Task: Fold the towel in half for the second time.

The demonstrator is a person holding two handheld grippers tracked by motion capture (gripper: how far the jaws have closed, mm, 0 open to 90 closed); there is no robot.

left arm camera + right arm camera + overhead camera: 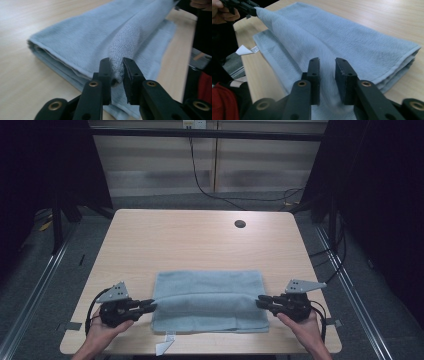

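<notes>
1. A pale wooden desk [200, 240] carries the work, a cable hole [240, 224] far beyond both tools.
2. A blue-grey towel [207, 292] lies folded between the two, a raised ridge running from one to the other, apparently for another fold.
3. The left hand-held gripper [116, 71] pinches the ridge's end in narrow jaws.
4. The right hand-held gripper [327, 75] straddles the opposite end; whether it clamps the cloth cannot be told.
5. A white tag [164, 347] sticks out nearer the left tool.
</notes>
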